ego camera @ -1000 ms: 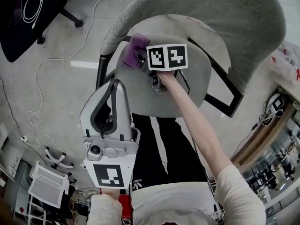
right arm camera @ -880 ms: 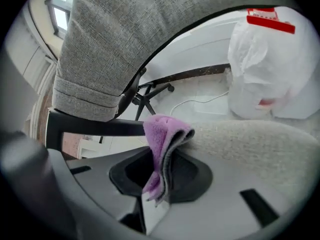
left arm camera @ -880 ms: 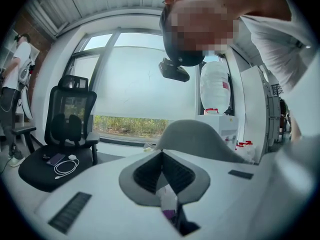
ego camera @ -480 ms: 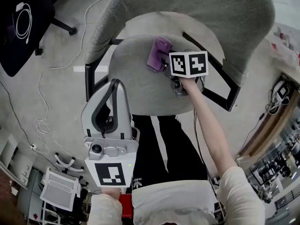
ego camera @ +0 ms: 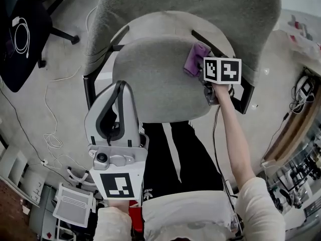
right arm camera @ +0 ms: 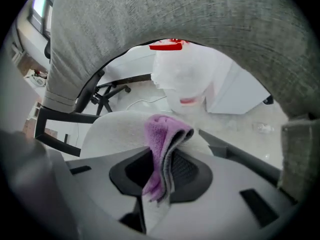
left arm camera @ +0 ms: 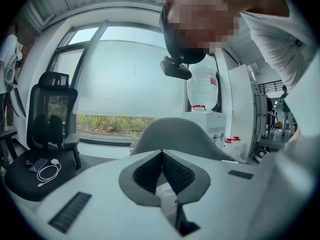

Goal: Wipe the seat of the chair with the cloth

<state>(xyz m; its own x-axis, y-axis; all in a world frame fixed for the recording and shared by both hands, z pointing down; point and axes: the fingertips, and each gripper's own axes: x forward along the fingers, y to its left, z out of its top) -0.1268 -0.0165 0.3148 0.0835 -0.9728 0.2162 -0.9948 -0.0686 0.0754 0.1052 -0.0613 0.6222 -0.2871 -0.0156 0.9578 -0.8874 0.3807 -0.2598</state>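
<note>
Two tongs show here, but only one does a job. The right gripper [ego camera: 199,67] is pinched shut on the purple cloth [ego camera: 193,58]. The cloth is folded between the jaws, and its fold pokes out past the tips. It sits at the far right edge of the chair seat [ego camera: 150,79], close under the backrest [ego camera: 180,4] and just beside the black armrest bar [ego camera: 246,100]. The left gripper [ego camera: 119,92] shows over the near left edge of the seat. Its jaws are closed together with nothing in them, and it does not help.

Here is what I think could go wrong. The cloth is right at the edge, so one more push to the right may slide it off the seat, and then it wipes only air. It may also catch on the armrest bar and get tugged out of the jaws. The seat looks rough and fuzzy, so a hard drag could pull the cloth loose too. Only a little cloth pokes out, so if the gripper tips down too far, its hard tips could rub the seat instead of the cloth.
</note>
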